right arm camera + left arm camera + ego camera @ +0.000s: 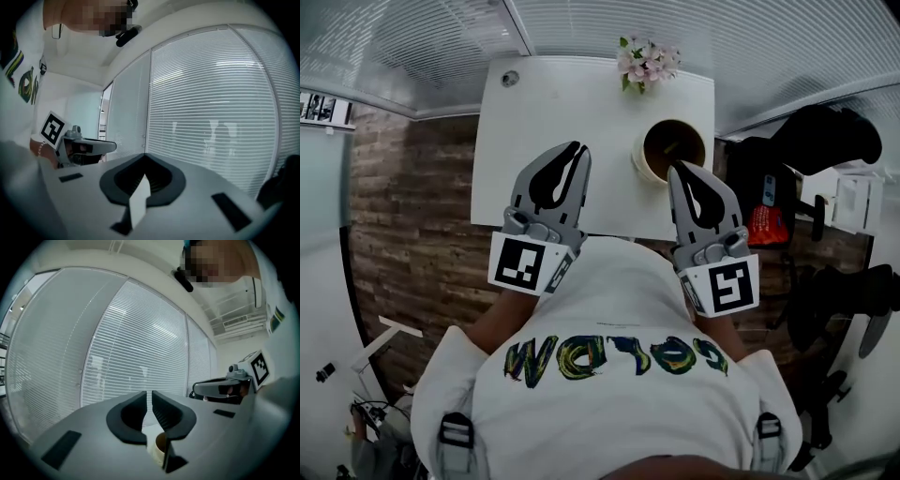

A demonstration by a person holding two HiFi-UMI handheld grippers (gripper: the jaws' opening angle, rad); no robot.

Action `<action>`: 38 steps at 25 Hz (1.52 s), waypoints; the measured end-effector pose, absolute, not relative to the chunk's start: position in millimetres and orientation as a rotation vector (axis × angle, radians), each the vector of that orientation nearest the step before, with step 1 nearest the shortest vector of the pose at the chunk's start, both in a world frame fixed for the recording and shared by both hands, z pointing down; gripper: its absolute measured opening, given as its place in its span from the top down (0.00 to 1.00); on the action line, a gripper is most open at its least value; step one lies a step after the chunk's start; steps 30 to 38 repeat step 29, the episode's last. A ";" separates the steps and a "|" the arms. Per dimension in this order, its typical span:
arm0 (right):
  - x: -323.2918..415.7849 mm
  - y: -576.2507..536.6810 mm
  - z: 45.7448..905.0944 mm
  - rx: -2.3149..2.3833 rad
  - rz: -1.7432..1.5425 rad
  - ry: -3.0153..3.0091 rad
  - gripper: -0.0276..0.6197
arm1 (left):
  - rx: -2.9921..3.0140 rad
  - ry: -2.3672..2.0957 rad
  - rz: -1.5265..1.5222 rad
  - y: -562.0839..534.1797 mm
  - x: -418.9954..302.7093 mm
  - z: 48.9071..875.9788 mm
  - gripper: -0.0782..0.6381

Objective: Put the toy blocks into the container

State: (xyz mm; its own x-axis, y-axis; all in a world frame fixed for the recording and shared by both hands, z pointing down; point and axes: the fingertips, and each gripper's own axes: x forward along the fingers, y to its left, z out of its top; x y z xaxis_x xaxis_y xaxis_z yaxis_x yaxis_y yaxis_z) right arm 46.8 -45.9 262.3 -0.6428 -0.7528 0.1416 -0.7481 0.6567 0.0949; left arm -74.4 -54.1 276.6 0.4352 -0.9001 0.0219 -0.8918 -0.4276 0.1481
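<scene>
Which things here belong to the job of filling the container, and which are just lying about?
For the job:
- container
- left gripper
- right gripper
- white table
No loose blocks show on the table.

Lying about:
- flowers
- black chair
- orange item

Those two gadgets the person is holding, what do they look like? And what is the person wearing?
Both are grey plastic tools ending in two curved jaws with black ribbed pads: the left gripper and the right gripper. At the back of each sits a white cube printed with black square markers. No cables show. The person wears a white shirt with colourful lettering across it.
</scene>
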 end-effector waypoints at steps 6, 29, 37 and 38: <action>39.1 -42.3 258.6 1.234 -0.052 -2.712 0.95 | 2.537 -1.619 -0.085 -45.4 -83.3 274.4 0.83; 40.1 -45.7 256.7 1.248 -0.043 -2.710 0.95 | 2.540 -1.584 -0.094 -50.5 -77.7 275.5 0.83; 40.1 -45.7 256.7 1.248 -0.043 -2.710 0.95 | 2.540 -1.584 -0.094 -50.5 -77.7 275.5 0.83; 40.1 -45.7 256.7 1.248 -0.043 -2.710 0.95 | 2.540 -1.584 -0.094 -50.5 -77.7 275.5 0.83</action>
